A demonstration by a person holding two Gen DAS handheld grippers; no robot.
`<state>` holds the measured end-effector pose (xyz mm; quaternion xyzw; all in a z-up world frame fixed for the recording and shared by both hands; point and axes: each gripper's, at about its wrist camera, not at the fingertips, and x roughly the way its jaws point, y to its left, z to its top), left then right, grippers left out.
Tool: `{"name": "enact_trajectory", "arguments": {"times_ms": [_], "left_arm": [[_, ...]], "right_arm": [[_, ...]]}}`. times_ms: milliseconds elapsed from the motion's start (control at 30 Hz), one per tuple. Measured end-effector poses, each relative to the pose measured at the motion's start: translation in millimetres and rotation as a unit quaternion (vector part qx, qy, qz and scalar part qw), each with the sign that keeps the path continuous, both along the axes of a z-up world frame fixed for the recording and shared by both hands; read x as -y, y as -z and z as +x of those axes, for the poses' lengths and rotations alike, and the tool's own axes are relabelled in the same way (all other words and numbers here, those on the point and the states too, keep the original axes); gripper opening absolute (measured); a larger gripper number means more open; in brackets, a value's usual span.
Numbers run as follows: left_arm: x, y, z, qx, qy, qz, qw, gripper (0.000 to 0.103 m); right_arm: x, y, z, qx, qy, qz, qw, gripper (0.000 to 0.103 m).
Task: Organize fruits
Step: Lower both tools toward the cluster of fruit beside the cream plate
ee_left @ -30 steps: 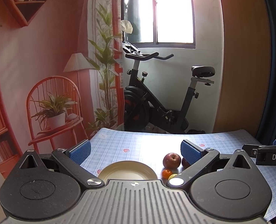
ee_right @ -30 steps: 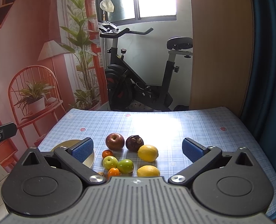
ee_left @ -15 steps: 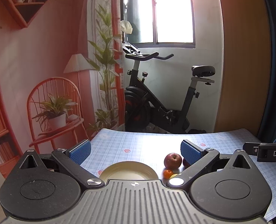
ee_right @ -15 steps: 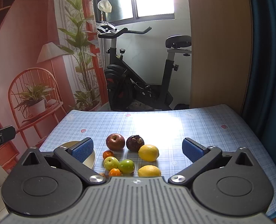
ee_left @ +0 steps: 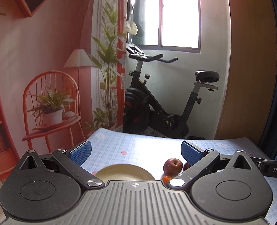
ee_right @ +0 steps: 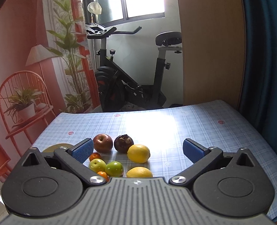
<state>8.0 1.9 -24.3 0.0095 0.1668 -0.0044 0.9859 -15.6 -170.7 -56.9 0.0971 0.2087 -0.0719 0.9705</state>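
In the right wrist view, fruit lies grouped on the checked tablecloth: a red apple [ee_right: 102,142], a dark mangosteen [ee_right: 123,143], two lemons [ee_right: 138,153] [ee_right: 139,172], two green apples [ee_right: 97,165] [ee_right: 114,168] and two small oranges [ee_right: 95,156] [ee_right: 103,174]. My right gripper [ee_right: 138,149] hangs open just before them, holding nothing. A cream plate [ee_left: 125,172] sits under my left gripper [ee_left: 136,152], which is open and empty too. The left wrist view also catches the red apple [ee_left: 172,166], an orange [ee_left: 166,178] and part of the mangosteen [ee_left: 186,166] right of the plate.
The table [ee_right: 204,123] ends at a far edge before an exercise bike [ee_right: 123,82]. A wooden panel [ee_right: 211,46] and blue curtain [ee_right: 266,56] stand at the right. The plate's rim [ee_right: 53,147] peeks out left of my right gripper. The right gripper's body [ee_left: 273,169] shows at the left view's right edge.
Both grippers have edged forward and tilted a little, so the fruit and plate sit slightly lower and closer in view. Nothing was grasped or moved.
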Motion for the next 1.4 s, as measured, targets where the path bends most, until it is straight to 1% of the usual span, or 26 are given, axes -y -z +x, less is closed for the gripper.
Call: {"name": "enact_trajectory", "arguments": {"times_ms": [33,100,167,233,267,400,467,533,567,633,700,833,967,1067,1133,1300,1367,1400], "left_arm": [[1.2,4.1,3.6,0.008,0.003,0.006,1.0000,0.102],[1.8,13.1,12.4,0.001,0.004,0.008,1.0000,0.102],[-0.8,21.3,21.0,-0.013,0.006,-0.011,0.9998,0.100],[-5.2,30.9,29.5,-0.028,0.012,-0.032,0.9990,0.097],[-6.0,35.9,33.4,-0.035,0.014,-0.036,0.9986,0.097],[-6.5,57.1,49.9,-0.067,0.011,-0.031,0.9972,0.091],[-11.3,67.1,53.3,-0.082,0.018,-0.046,0.9954,0.088],[-16.1,74.9,57.1,-0.096,0.030,-0.069,0.9926,0.087],[-17.3,78.2,59.0,-0.102,0.034,-0.072,0.9916,0.087],[-16.5,85.1,62.6,-0.113,0.032,-0.060,0.9913,0.086],[-14.7,91.9,65.6,-0.124,0.028,-0.046,0.9908,0.085],[-13.8,100.6,66.8,-0.134,0.030,-0.035,0.9899,0.085],[-13.6,104.5,67.9,-0.145,0.027,-0.022,0.9888,0.083],[-12.6,107.8,69.8,-0.151,0.031,-0.014,0.9879,0.078],[-12.4,109.2,70.6,-0.153,0.027,-0.007,0.9879,0.068],[-16.4,109.3,71.9,-0.150,0.018,-0.008,0.9884,0.062],[-15.4,109.8,73.1,-0.150,0.016,-0.009,0.9885,0.059],[-15.1,110.7,73.4,-0.152,0.018,-0.010,0.9881,0.054]], "right_arm": [[0.2,5.9,2.0,0.011,0.002,-0.015,1.000,0.103],[4.5,19.4,7.4,0.014,0.010,-0.034,0.999,0.103],[10.7,32.6,11.0,0.013,0.002,-0.031,0.999,0.103],[17.2,45.4,9.4,0.027,-0.027,-0.023,0.999,0.103],[18.2,50.7,8.3,0.031,-0.040,-0.023,0.998,0.103],[13.0,67.4,14.1,0.008,-0.058,-0.053,0.997,0.103],[9.2,77.5,17.3,-0.005,-0.061,-0.060,0.996,0.103],[8.8,86.8,19.6,-0.017,-0.067,-0.056,0.996,0.103],[8.9,91.5,22.2,-0.028,-0.068,-0.051,0.996,0.103],[8.8,99.4,26.2,-0.043,-0.069,-0.040,0.996,0.103],[8.2,106.8,27.8,-0.047,-0.078,-0.028,0.995,0.103],[4.1,117.5,33.0,-0.056,-0.094,-0.028,0.994,0.102],[3.5,125.1,37.3,-0.069,-0.107,-0.009,0.992,0.101],[-0.4,126.6,38.4,-0.072,-0.115,-0.012,0.991,0.101],[0.3,127.2,38.6,-0.072,-0.117,-0.011,0.991,0.101],[5.2,130.2,41.2,-0.090,-0.125,0.014,0.988,0.101],[3.1,131.2,41.3,-0.094,-0.131,0.011,0.987,0.101],[2.2,131.1,41.3,-0.094,-0.133,0.008,0.987,0.101]]}}
